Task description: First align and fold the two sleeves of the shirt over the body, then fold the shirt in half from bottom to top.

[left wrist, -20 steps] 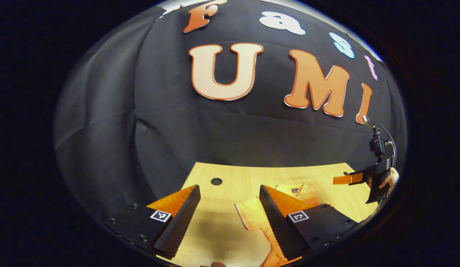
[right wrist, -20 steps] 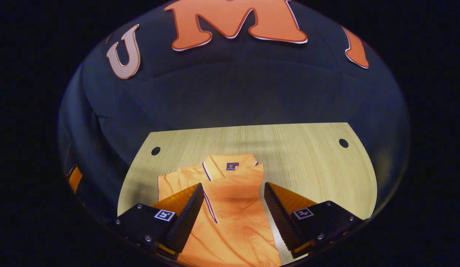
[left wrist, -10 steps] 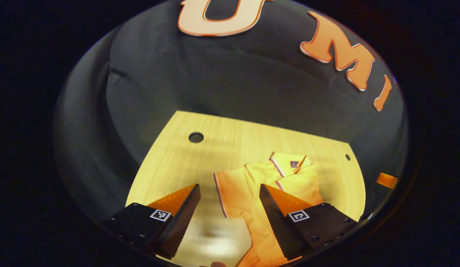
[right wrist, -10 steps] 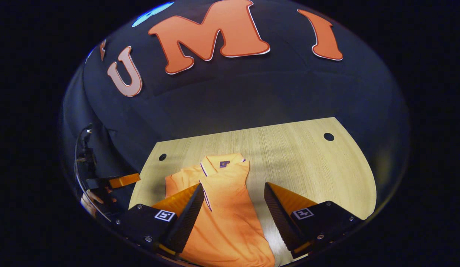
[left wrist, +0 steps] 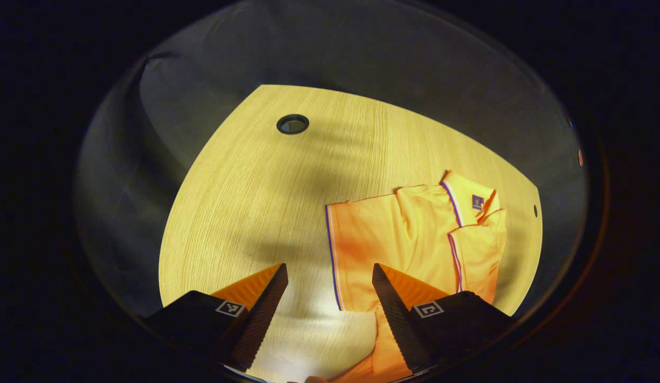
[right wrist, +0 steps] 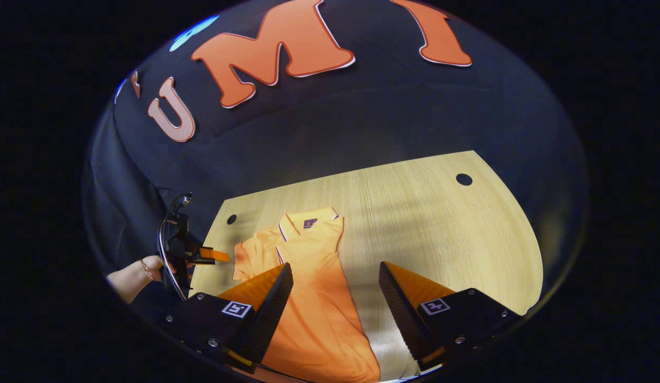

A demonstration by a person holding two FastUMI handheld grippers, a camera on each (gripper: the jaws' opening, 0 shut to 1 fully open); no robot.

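Where both grippers [left wrist: 330,298] [right wrist: 335,298] gape empty, shirt [right wrist: 314,298] hem cut off below.

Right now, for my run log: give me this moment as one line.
shirt: flat on table, one sleeve folded over | left gripper: open above other sleeve | right gripper: open over body

1. One orange shirt [left wrist: 410,239], at the right of the left gripper view, lower centre of the right gripper view.
2. One wooden worktop [left wrist: 245,197].
3. Two round holes in the worktop: one [right wrist: 231,219] at left centre, one [right wrist: 464,179] at upper right of the right gripper view.
4. Two grippers: the left gripper [left wrist: 330,298] and the right gripper [right wrist: 332,295], each at the bottom of its own view.
5. One hand [right wrist: 135,274], at lower left of the right gripper view.
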